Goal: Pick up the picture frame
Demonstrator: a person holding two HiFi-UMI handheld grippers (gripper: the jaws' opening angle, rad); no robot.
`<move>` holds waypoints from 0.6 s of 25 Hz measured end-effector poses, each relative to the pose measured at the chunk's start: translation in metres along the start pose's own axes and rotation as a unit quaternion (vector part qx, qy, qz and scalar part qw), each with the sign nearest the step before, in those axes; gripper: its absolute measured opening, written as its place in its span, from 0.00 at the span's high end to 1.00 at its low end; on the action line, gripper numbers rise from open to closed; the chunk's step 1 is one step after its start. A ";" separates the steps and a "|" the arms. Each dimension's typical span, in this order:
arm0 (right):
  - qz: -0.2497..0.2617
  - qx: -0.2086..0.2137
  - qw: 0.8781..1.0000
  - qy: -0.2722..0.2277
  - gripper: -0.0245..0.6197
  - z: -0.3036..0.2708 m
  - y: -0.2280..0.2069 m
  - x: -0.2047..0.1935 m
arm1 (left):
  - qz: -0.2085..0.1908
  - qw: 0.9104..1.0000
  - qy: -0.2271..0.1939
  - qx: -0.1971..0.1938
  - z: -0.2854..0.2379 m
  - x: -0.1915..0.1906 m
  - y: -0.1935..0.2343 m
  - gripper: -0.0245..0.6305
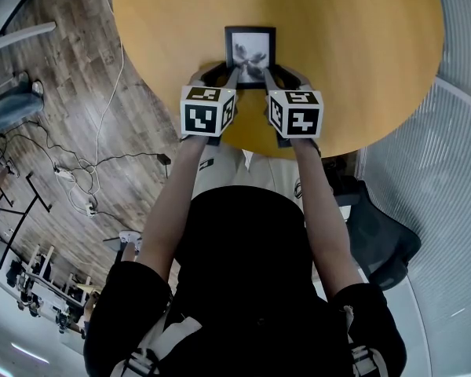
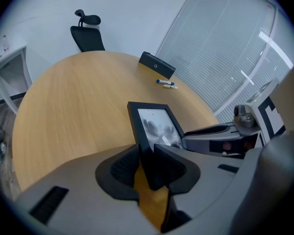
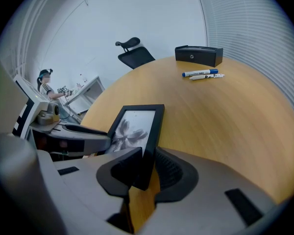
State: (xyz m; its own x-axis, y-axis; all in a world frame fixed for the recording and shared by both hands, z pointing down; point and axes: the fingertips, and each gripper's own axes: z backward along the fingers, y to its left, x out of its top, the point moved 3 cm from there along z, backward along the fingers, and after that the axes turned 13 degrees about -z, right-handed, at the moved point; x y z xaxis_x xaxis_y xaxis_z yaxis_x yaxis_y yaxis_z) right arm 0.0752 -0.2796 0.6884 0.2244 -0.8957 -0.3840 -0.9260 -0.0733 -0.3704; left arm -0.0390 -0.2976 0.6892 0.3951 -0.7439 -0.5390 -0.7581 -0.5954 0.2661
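I am watching the frame (image 1: 250,53) near the bench's (image 1: 361,69) near edge, about midway along it, with a gripper at each of its near corners. The left gripper (image 1: 223,75) is pinching the frame's left rail close to the near corner, its jaws narrow with a pad on each side of the rail. The right gripper (image 1: 281,75) is doing the same on the right rail, and its pads look to be pressing there too. I cannot tell whether the frame is resting on the bench or just clear of it.

I am worrying about the bite. Both grips are sitting at the near end only, so I judge that the far end may sag or swing down as the frame rises. One pad of each pair is lying over the glass face, which looks smooth, so a light squeeze may let it slide. If one hand is rising faster than the other, the frame may twist out. A slip this close to the edge may send it off the bench.

I am reading no writing anywhere. The print shows grey leaves and no caption. The pens (image 3: 202,74) and the black box (image 3: 198,54) at the far edge are too small to read.
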 end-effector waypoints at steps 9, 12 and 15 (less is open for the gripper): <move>-0.012 -0.014 1.000 -0.012 0.81 0.017 0.008 -0.007 | -0.010 1.000 -0.008 -0.011 0.016 -0.002 -0.007 0.81; -0.022 -0.021 0.999 -0.023 0.81 0.026 0.013 -0.009 | -0.017 1.000 -0.013 -0.014 0.025 0.000 -0.010 0.81; -0.030 -0.027 0.998 -0.041 0.81 0.037 0.020 -0.008 | -0.028 0.999 -0.023 -0.020 0.035 0.005 -0.011 0.81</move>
State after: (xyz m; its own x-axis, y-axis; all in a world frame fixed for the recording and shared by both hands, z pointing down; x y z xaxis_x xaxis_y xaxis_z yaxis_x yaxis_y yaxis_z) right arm 0.0664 -0.2574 0.6524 0.3026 -0.8498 -0.4315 -0.9246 -0.1519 -0.3493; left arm -0.0467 -0.2841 0.6558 0.4117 -0.6952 -0.5892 -0.7141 -0.6478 0.2654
